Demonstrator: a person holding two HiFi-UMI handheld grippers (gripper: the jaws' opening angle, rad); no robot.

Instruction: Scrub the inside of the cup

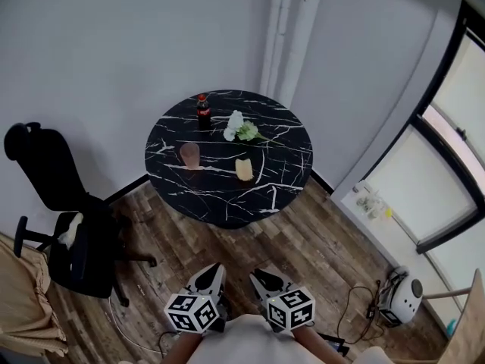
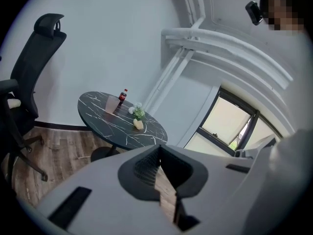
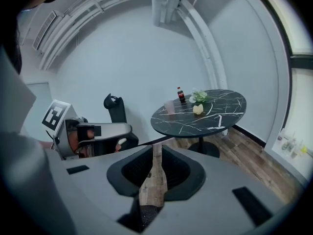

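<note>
A translucent pinkish cup (image 1: pixel 189 155) stands upright on the round black marble table (image 1: pixel 227 199). To its right lies a yellow sponge (image 1: pixel 243 169). Both grippers hang low over the wooden floor, well short of the table. My left gripper (image 1: pixel 214 270) is shut with nothing in it, my right gripper (image 1: pixel 261 274) stands a little open and empty. In the left gripper view the cup (image 2: pixel 112 103) and sponge (image 2: pixel 139 125) are far beyond the closed jaws (image 2: pixel 159 151). The right gripper view shows the cup (image 3: pixel 169 106) and sponge (image 3: pixel 198 109) beyond a narrow gap in my right gripper (image 3: pixel 156 147).
A cola bottle (image 1: pixel 203 111) and white flowers (image 1: pixel 241 127) stand at the table's far side. A black office chair (image 1: pixel 68 226) is on the left. A white device (image 1: pixel 405 296) with cables lies on the floor at right, below the window.
</note>
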